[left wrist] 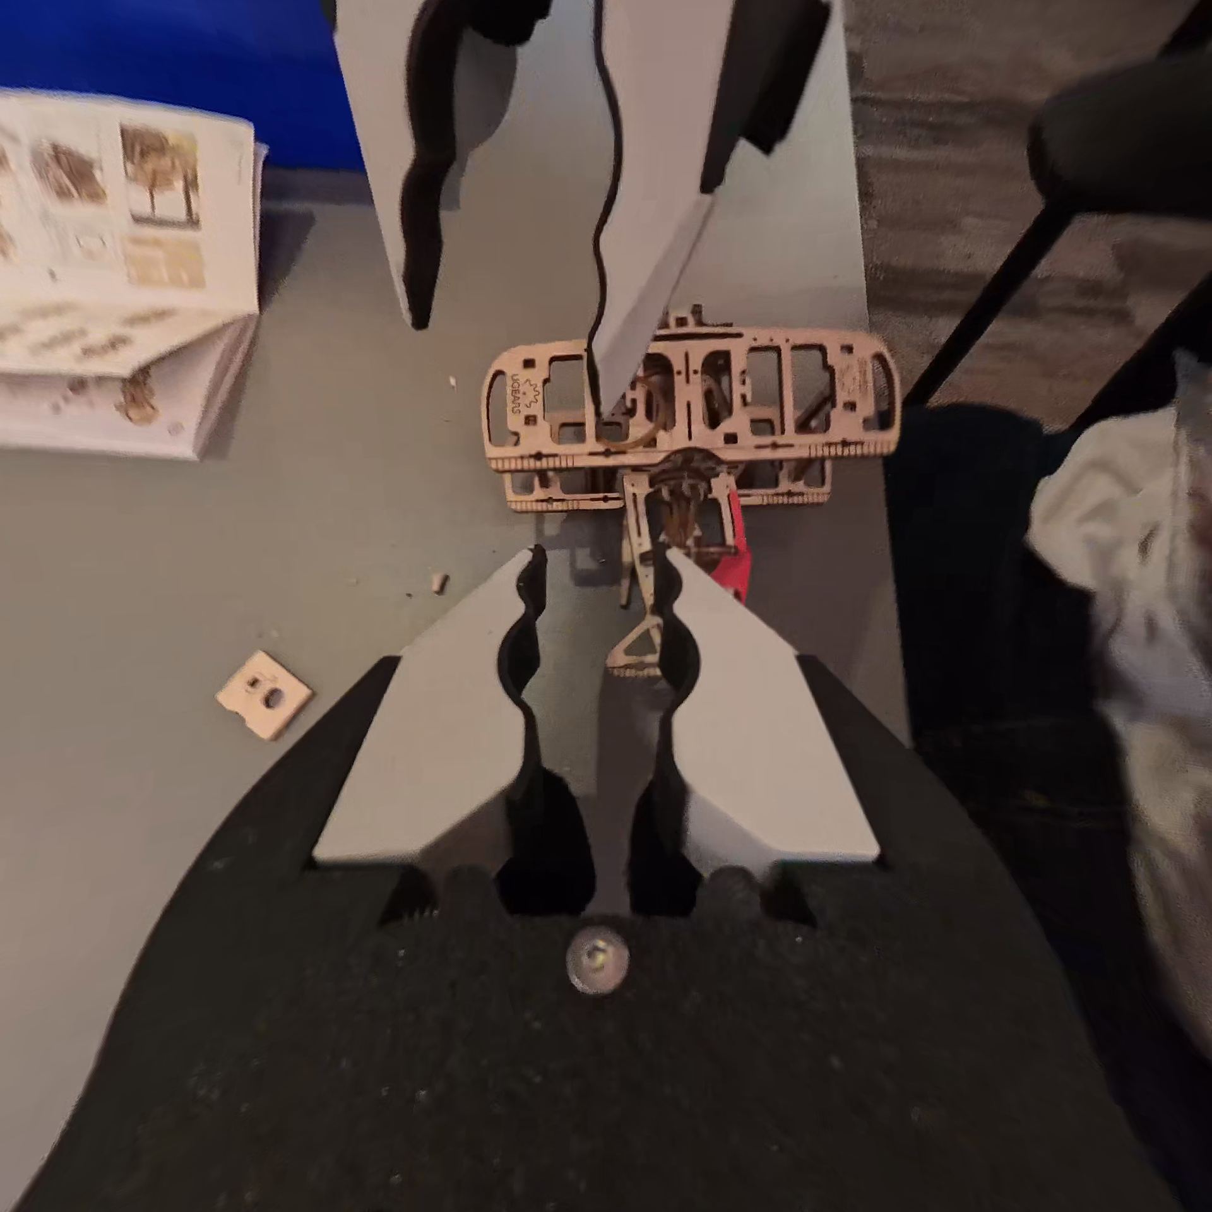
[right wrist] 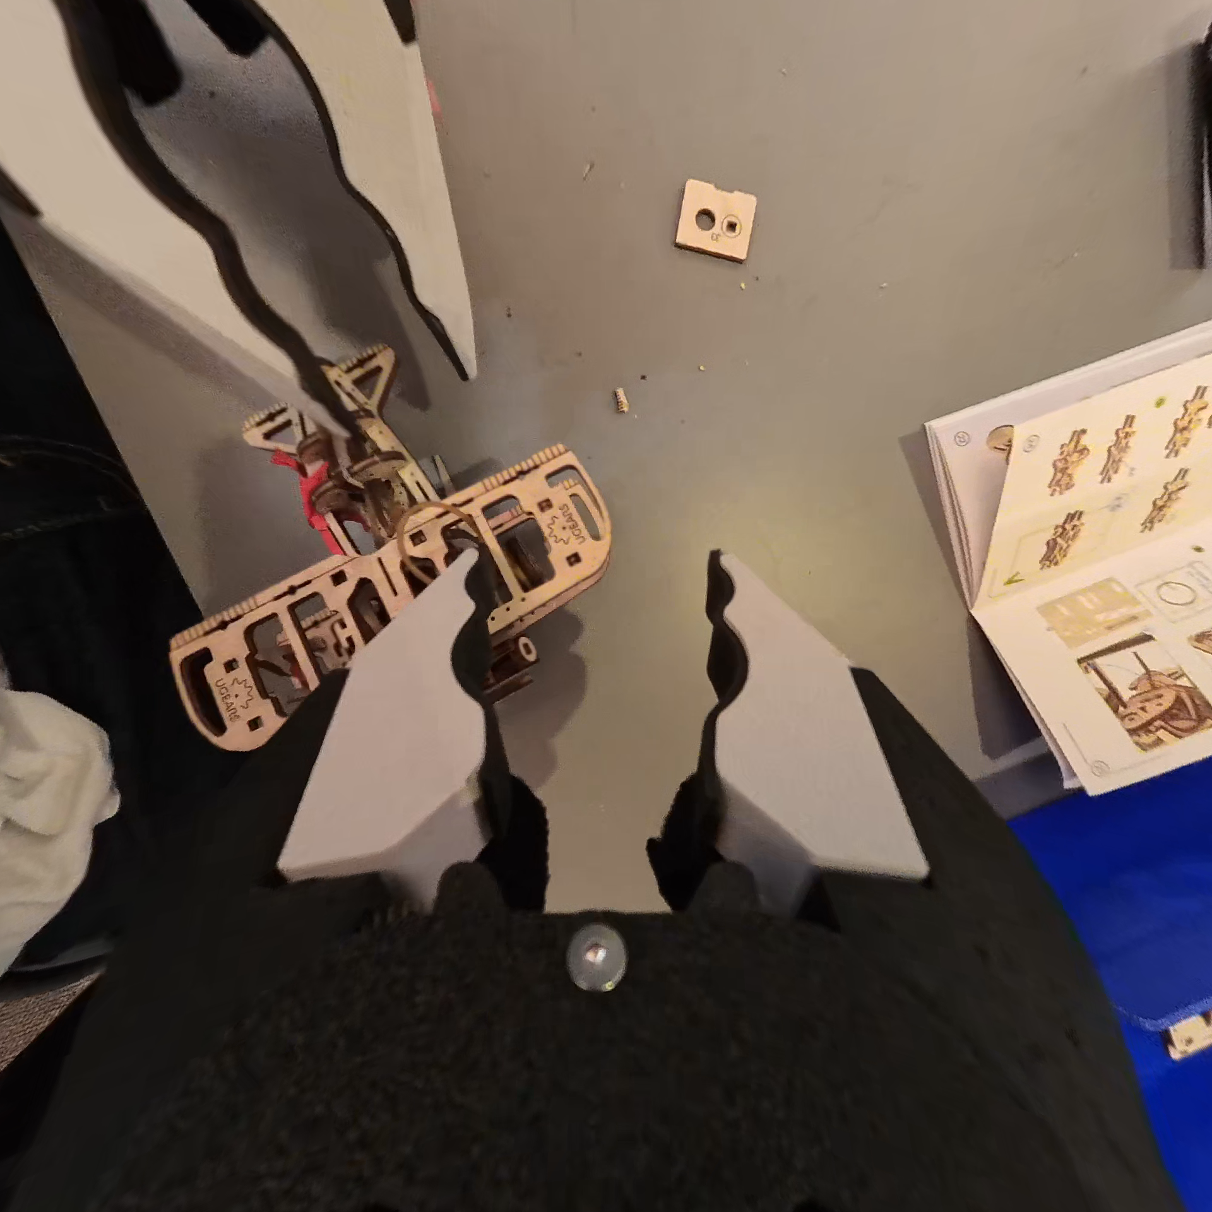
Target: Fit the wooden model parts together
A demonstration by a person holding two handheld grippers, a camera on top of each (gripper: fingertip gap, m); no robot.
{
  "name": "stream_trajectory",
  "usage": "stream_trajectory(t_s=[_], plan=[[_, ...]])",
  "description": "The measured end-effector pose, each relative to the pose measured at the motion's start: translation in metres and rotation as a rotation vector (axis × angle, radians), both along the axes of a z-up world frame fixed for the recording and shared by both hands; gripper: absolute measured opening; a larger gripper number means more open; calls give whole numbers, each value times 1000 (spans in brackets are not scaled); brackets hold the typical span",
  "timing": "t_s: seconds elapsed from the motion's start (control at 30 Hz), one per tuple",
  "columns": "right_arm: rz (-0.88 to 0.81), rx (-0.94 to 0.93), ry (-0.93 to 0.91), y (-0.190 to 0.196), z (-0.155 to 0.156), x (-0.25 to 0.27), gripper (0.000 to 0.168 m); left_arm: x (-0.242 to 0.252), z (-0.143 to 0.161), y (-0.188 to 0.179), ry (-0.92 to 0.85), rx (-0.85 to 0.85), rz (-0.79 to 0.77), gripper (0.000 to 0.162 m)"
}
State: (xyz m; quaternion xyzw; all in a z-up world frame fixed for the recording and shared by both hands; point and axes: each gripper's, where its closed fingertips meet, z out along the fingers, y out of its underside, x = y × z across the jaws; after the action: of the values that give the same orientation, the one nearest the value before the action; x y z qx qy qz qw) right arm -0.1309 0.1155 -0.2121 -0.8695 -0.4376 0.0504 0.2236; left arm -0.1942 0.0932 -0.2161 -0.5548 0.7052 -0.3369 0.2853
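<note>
The thin, laser-cut wooden biplane model sits on the grey table, its fretted tail between the half-open, empty left gripper — apparently to steady it — while the right gripper, jaws wide, empty, pokes one fingertip into the lattice wing by a rubber band.

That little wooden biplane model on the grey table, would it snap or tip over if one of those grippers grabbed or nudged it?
Probably fragile: the pale laser-cut wooden biplane model has thin wings riddled with cutouts, so a hard squeeze could crack them. Likely very light, so a nudge might slide it across the smooth grey table. It may tip, since its tail is slender beside the broad wings.
</note>
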Motion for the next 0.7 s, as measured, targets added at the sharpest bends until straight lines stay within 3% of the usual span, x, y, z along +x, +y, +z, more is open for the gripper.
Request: stream_trajectory(t_s=[0.17, 0.3, 0.53, 0.7], plan=[[-42, -5, 17, -3, 0, 2, 60, 5, 3, 7, -77, 66, -197, 24], [-93, -13, 28, -7, 1, 8, 61, 15, 10, 4, -200, 254, -329, 17], [-175, -11, 11, -15, 11, 21, 63, 24, 13, -13, -282, 361, -467, 15], [-204, 47, 100, -23, 25, 11, 57, 29, 10, -20, -288, 372, -518, 11]])
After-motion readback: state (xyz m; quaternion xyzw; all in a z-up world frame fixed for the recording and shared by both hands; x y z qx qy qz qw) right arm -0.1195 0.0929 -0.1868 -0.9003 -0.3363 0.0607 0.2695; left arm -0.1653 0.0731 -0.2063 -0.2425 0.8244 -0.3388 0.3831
